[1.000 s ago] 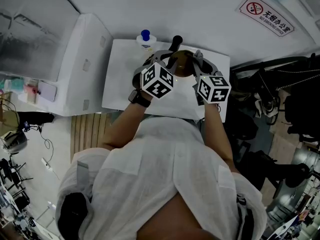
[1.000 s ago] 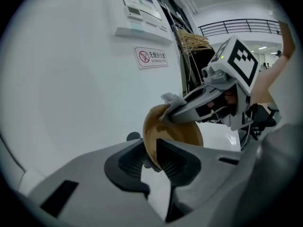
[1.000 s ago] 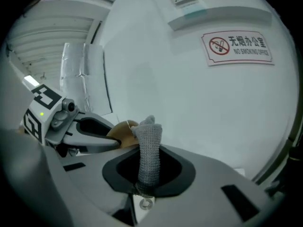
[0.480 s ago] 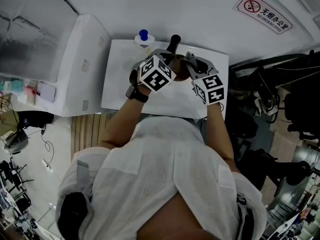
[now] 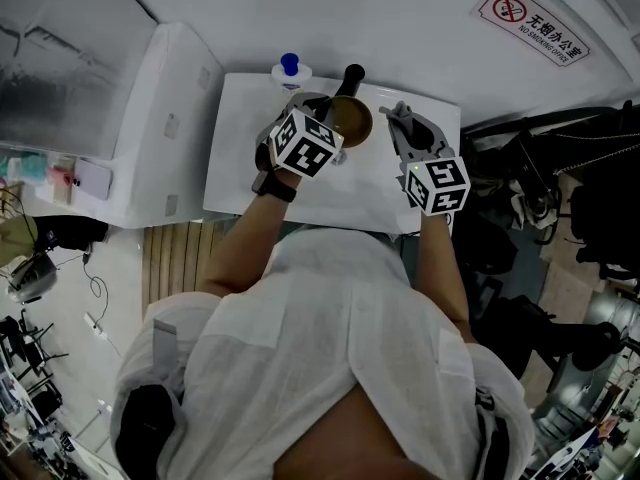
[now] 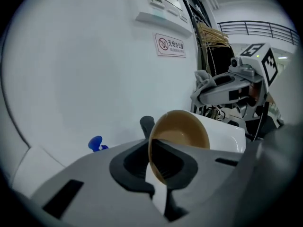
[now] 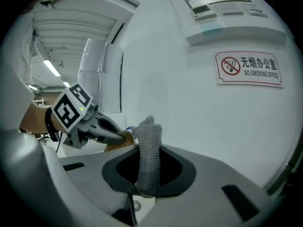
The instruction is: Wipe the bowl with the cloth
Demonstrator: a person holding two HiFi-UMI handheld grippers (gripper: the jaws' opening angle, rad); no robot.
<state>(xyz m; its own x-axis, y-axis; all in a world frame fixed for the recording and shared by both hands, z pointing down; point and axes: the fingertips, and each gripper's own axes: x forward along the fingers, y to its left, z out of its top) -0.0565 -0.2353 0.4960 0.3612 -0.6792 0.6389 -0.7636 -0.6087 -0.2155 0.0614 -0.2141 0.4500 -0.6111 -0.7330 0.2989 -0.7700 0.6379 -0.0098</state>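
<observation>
From the head view, my left gripper (image 5: pixel 325 114) reaches over the white table (image 5: pixel 240 173) to the near edge of the tan bowl (image 5: pixel 352 120), which is at the far side of the table. A blue-capped bottle (image 5: pixel 290 68) and a dark upright handle (image 5: pixel 352 76) stand just behind it. My right gripper (image 5: pixel 394 112) is to the right of the bowl, apart from it, and points toward the wall.

In the left gripper view, my jaws have just closed and now pinch the bowl's (image 6: pixel 182 131) rim between them. The bowl is tipped up on edge, its hollow facing right. My left gripper (image 6: pixel 158 186) has one pad inside the bowl and one outside. Beyond the bowl my other gripper (image 6: pixel 198 90) hangs in the air, clear of it.

In the right gripper view, my right gripper (image 7: pixel 142 190) is clamped on the grey mesh cloth (image 7: pixel 149 155), which stands up out of the jaws as a folded strip. Past it I see the left gripper (image 7: pixel 119 137) at the bowl (image 7: pixel 124 138). The cloth does not touch the bowl.
</observation>
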